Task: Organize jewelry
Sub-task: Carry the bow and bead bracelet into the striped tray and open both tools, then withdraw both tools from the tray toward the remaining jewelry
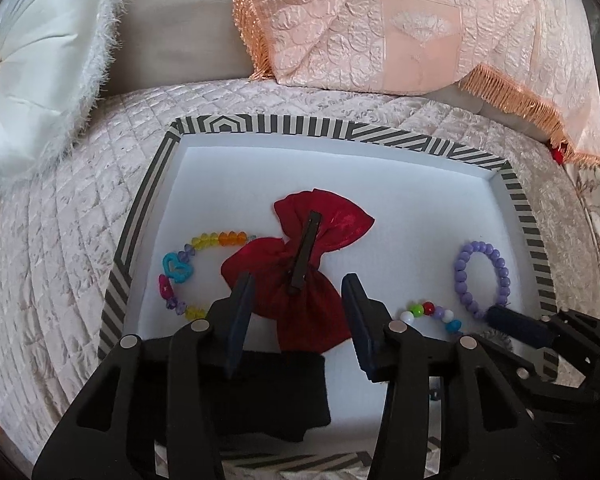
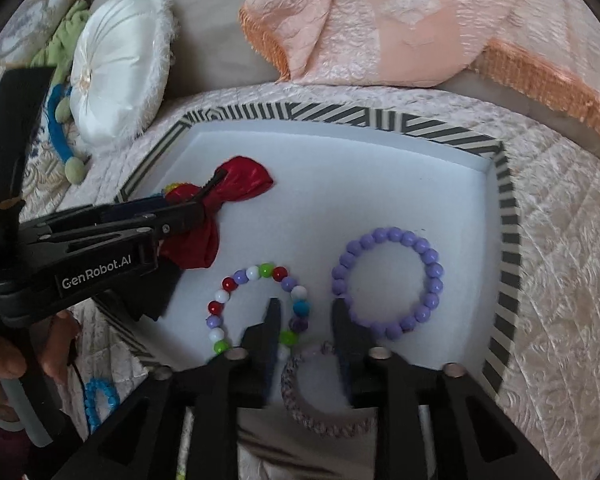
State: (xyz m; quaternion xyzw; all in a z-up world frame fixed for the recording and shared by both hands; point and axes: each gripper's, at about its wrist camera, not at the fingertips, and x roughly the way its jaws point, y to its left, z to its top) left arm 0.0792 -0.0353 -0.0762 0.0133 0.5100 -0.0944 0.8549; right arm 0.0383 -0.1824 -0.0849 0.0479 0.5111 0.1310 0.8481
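Step in hand: laying jewelry out in striped tray (image 1: 132, 236) on bed; left tool (image 1: 298, 292) spread, jaws either side of red bow clip (image 1: 296, 264), not pinching; right tool (image 2: 305, 310) partly spread over braided bracelet (image 2: 300, 396) at near edge, nothing gripped; multicolour bead bracelet (image 2: 256, 304) left of it, purple bead bracelet (image 2: 388, 284) right; gem bracelet (image 1: 188, 268) far left. Next, likely: lift clear, fetch blue bracelet (image 2: 100, 400) lying outside tray.

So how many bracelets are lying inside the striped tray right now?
4. Rainbow crystal bracelet with heart charms at the left, partly under the red satin hair bow; mixed-colour bead bracelet centre-front; lilac bead bracelet right; braided mauve cord bracelet nearest the front. The bow may hide more.
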